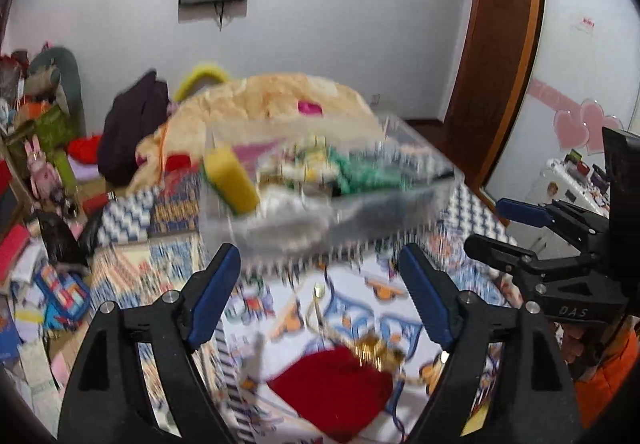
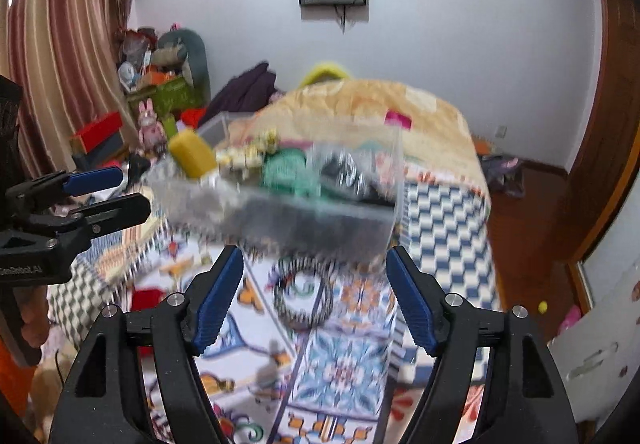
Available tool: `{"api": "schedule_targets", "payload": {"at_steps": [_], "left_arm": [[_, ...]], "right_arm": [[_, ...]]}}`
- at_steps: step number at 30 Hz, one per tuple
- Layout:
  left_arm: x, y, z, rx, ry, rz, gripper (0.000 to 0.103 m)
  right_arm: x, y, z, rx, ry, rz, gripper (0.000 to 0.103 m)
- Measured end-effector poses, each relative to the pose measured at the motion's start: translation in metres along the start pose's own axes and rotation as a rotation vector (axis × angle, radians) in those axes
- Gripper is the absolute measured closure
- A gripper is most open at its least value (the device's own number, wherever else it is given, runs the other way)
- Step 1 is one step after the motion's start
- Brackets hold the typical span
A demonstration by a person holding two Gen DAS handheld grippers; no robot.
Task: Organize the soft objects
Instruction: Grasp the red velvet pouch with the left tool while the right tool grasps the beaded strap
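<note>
A clear plastic bin (image 1: 404, 199) sits on the patterned bed ahead of both grippers, holding a yellow sponge (image 1: 232, 179), a green knitted piece (image 1: 360, 171) and other small soft items; it also shows in the right wrist view (image 2: 320, 219). My left gripper (image 1: 320, 264) is open and empty, just short of the bin. A red soft pouch (image 1: 336, 388) with a gold charm lies below it. My right gripper (image 2: 314, 268) is open and empty above a striped ring-shaped scrunchie (image 2: 280, 304). Both views are motion-blurred.
A cream quilt (image 1: 280, 99) is heaped behind the bin, with a dark purple garment (image 1: 132, 123) at its left. Boxes, toys and papers (image 1: 44, 171) crowd the left side. A wooden door (image 1: 496, 55) and floor lie to the right.
</note>
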State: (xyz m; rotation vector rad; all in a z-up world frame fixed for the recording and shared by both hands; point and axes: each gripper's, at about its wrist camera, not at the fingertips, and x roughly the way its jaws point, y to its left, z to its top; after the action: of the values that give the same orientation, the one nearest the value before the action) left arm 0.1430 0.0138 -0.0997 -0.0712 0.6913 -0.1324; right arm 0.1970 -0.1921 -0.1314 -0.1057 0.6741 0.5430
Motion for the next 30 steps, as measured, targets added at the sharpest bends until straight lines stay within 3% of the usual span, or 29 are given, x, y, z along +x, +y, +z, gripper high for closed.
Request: {"api": "schedule_targets", "payload": {"at_steps": [13,21,27,30], "left_arm": [[0.044,-0.004,-0.056,-0.03,0.174,-0.052,0.02],[0.039,-0.001,-0.064,-0.032,0.139,-0.033,0.02],[0.032,0.001,-0.069,-0.014,0.111,-0.011,0.043],[0.029,0.004,-0.069,-0.026,0.108,-0.021,0.058]], "right_arm": [[0.041,0.002,-0.025,0.041,0.116,0.037,0.033],[0.045,-0.001,-0.03,0.065,0.123,0.044,0.068],[0.041,-0.001,-0.032,0.055,0.107,0.042,0.09],[0.037,0.001,-0.034,0.047,0.095,0.042,0.092]]}}
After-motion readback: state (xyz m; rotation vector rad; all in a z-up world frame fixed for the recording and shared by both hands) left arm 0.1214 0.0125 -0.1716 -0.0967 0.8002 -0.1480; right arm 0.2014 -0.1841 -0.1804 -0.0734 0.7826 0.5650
